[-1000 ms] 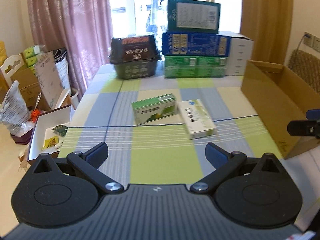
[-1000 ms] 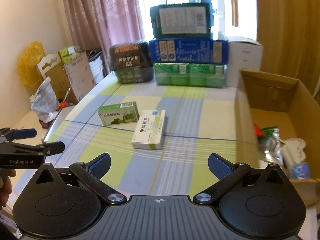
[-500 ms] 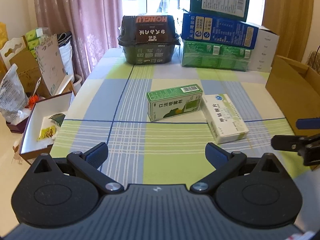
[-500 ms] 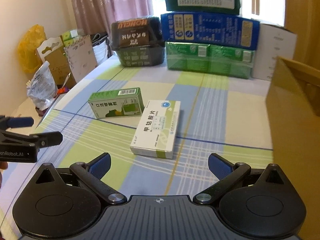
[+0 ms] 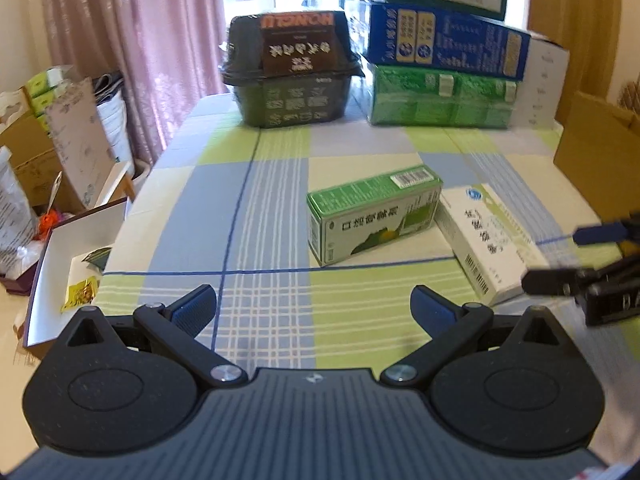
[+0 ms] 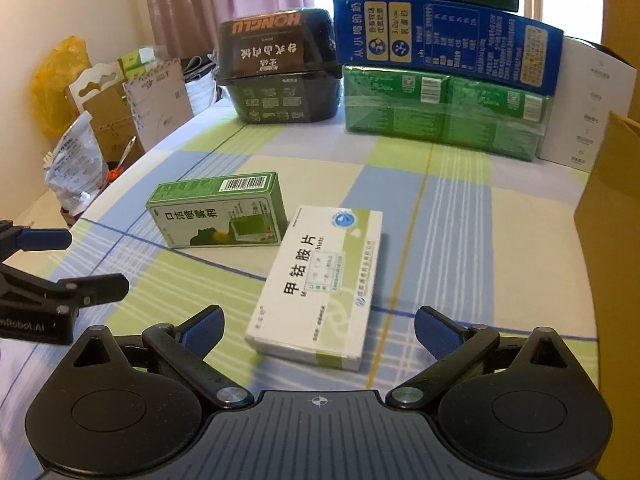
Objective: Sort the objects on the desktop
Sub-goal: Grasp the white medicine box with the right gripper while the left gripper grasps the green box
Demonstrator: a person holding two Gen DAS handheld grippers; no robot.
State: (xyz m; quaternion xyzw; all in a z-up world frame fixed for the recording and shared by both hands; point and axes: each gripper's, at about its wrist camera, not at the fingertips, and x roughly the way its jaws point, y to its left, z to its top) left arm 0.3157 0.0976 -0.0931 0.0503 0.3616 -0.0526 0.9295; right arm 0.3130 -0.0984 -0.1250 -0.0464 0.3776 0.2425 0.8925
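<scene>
Now right tongs (image 6: 318, 326) wide apart, empty. White box (image 6: 320, 284) lies flat on bench (image 6: 440, 208) straight ahead, near end between tips, long side pointing away. Left tongs (image 5: 314, 306) also apart, empty; green box (image 5: 374, 212) ahead, slightly right, long side across. Right tongs nearer white box.

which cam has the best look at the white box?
Right wrist. The white box lies whole and centred just ahead of the open right gripper, top print readable. The left wrist view shows it off to the right, foreshortened, its near corner behind the right gripper's finger.
</scene>
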